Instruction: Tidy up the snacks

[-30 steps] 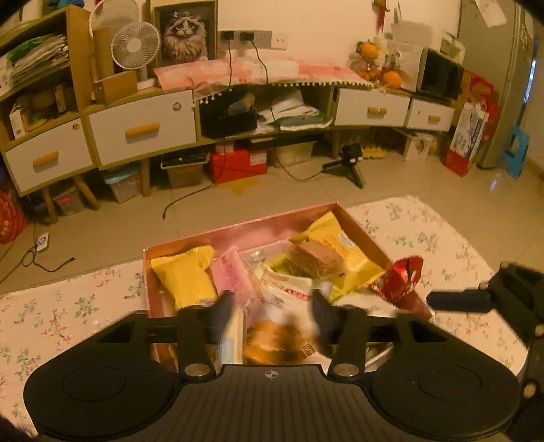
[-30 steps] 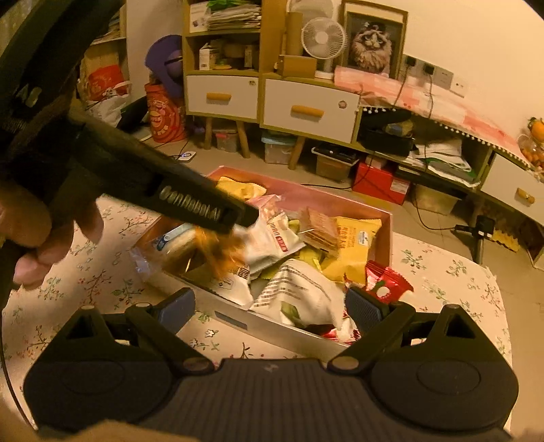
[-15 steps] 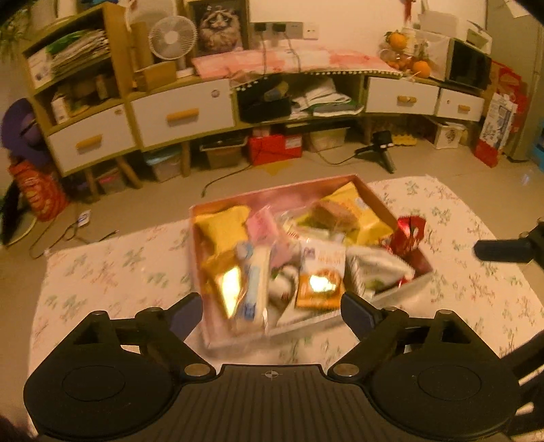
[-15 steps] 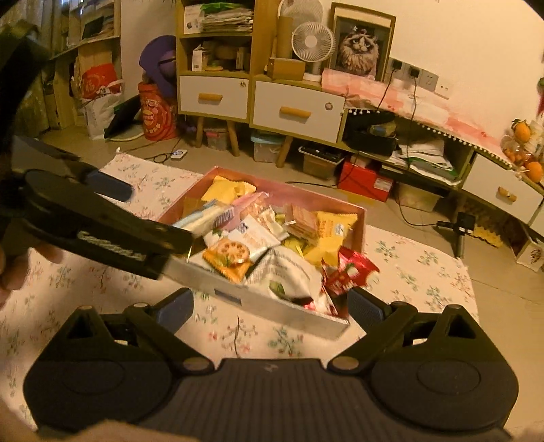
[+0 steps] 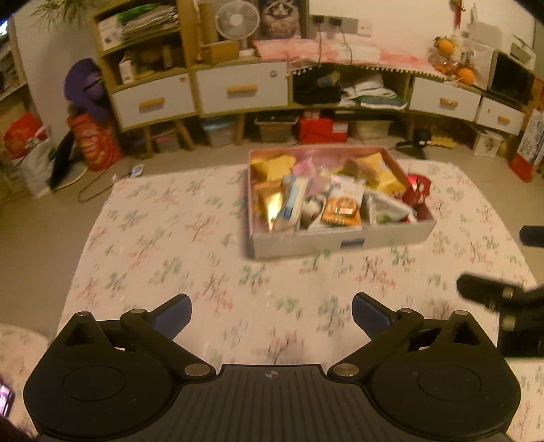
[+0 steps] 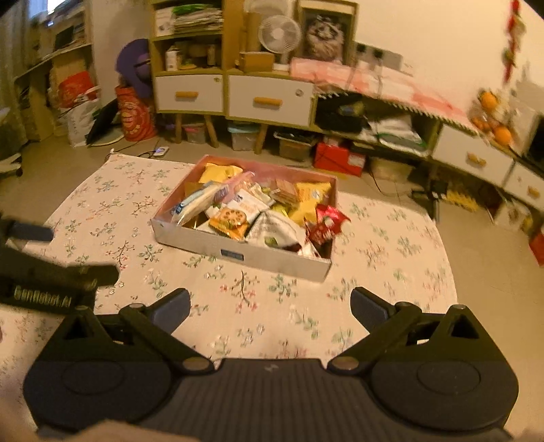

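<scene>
A shallow cardboard box (image 5: 340,242) (image 6: 238,250) full of snack packets stands on the floral tablecloth (image 5: 176,244) (image 6: 102,210). Inside lie an orange cracker packet (image 5: 341,211) (image 6: 229,221), yellow packets (image 5: 275,164) (image 6: 311,195), a white bag (image 6: 275,233) and a red packet (image 5: 416,192) (image 6: 326,222) at the box's right end. My left gripper (image 5: 272,314) is open and empty, well back from the box. My right gripper (image 6: 270,307) is open and empty, also back from the box.
Low cabinets with white drawers (image 5: 241,90) (image 6: 268,100) line the far wall, with a fan (image 5: 237,21), storage bins and a red box (image 5: 323,129) beneath. The other gripper shows at the frame edge in each view: the right one (image 5: 503,299), the left one (image 6: 51,278).
My left gripper opened and let go of the orange cracker packet into the box. Both grippers pulled back and up from the box.
</scene>
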`<state>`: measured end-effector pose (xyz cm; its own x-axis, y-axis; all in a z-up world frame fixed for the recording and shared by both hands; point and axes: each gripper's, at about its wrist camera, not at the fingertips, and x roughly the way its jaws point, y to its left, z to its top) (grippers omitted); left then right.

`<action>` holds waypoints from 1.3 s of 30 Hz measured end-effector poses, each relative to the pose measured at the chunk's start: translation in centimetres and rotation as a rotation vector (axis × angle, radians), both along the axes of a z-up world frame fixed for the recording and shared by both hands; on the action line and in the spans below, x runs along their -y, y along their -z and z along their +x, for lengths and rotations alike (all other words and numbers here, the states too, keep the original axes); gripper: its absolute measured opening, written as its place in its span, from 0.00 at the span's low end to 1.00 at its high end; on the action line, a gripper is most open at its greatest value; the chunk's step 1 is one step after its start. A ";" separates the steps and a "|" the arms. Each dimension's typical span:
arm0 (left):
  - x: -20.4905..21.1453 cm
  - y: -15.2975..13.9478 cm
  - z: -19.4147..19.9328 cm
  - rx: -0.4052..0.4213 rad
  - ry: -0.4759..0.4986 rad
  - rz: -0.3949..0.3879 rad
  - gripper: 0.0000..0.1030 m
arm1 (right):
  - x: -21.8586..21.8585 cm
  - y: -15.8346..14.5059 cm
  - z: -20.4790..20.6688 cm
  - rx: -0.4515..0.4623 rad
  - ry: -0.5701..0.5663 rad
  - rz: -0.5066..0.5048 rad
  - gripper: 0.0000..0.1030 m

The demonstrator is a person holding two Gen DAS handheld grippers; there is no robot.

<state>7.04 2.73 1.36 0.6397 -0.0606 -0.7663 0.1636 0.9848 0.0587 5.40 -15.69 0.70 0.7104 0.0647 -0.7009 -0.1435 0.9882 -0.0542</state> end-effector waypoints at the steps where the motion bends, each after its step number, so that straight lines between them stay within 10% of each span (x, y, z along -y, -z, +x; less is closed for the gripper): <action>1: 0.0 0.0 -0.5 -0.004 -0.007 0.009 0.99 | 0.1 -0.1 -0.1 -0.007 0.012 0.012 0.98; 39: -0.3 0.2 -4.5 0.012 -0.073 -0.008 1.00 | -1.0 1.3 -2.5 0.015 0.094 -0.008 1.00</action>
<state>2.57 3.01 1.20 0.6517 -0.0198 -0.7582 0.0911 0.9945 0.0523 2.95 -14.72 -0.59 0.7237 -0.0083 -0.6901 -0.0495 0.9967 -0.0639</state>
